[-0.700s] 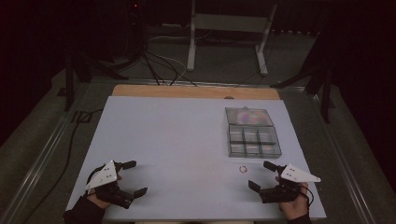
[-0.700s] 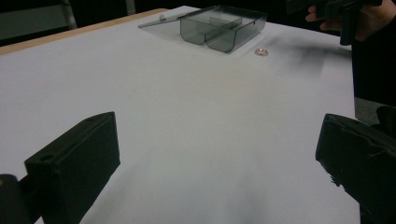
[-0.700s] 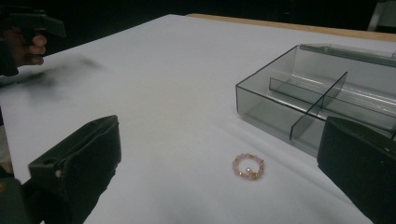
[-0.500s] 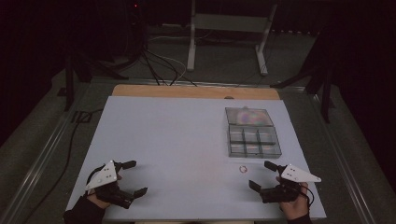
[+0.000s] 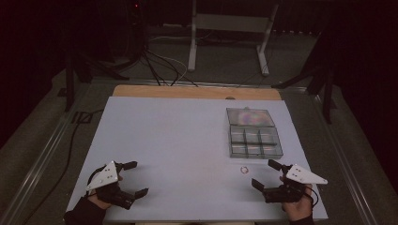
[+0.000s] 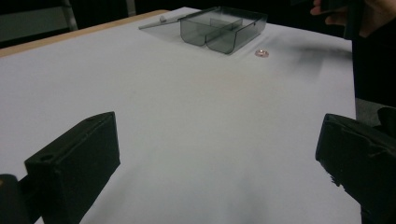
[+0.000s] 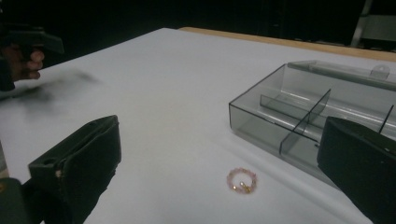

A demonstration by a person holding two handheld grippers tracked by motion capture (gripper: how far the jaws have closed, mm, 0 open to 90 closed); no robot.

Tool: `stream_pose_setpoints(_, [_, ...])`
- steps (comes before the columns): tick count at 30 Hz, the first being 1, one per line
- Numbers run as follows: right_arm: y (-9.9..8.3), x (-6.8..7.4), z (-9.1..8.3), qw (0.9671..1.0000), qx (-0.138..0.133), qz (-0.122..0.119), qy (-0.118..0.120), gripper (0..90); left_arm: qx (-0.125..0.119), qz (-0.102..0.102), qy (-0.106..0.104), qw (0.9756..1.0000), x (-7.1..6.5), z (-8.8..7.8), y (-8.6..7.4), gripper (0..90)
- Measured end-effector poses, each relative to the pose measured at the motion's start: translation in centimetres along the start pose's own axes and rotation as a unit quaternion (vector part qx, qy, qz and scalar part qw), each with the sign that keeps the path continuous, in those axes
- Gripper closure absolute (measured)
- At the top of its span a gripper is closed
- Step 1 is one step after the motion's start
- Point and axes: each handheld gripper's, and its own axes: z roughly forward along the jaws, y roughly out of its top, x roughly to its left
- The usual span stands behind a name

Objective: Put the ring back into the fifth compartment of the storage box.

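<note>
A small pink beaded ring lies on the white table, just in front of a clear compartment box whose lid lies open behind it. My right gripper rests near the table's front right edge, open, with the ring a short way ahead between its jaws and the box beyond. My left gripper sits at the front left, open and holding nothing. In the left gripper view the box and ring are far across the table.
A wooden strip runs along the table's far edge. Beyond it stand a metal frame's legs and cables on the dark floor. A rail runs down the table's left side.
</note>
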Motion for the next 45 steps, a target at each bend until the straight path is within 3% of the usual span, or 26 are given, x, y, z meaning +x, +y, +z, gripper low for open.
stream_pose_setpoints(10, [1.4,0.4,0.2,0.9996,-0.018,0.017,-0.014,0.0,-0.001,0.0,-0.001,1.0,0.0,0.0,0.0,1.1])
stream_pose_setpoints(24, [2.6,0.4,1.3,0.9985,-0.015,0.012,-0.051,0.0,0.0,0.001,-0.002,1.0,-0.1,0.1,0.0,1.1])
stream_pose_setpoints(35, [2.9,0.8,3.0,0.9973,0.017,0.019,-0.068,0.0,0.001,0.001,-0.003,1.0,-0.1,0.1,0.0,1.0])
stream_pose_setpoints(40, [2.8,0.9,4.0,0.9938,0.036,0.029,-0.101,0.0,0.001,0.003,-0.003,1.0,-0.1,0.1,0.0,1.1])
stream_pose_setpoints(45, [2.5,0.7,4.7,0.9902,0.058,0.046,-0.118,0.0,0.003,0.004,-0.005,1.0,-0.1,0.2,0.0,1.1])
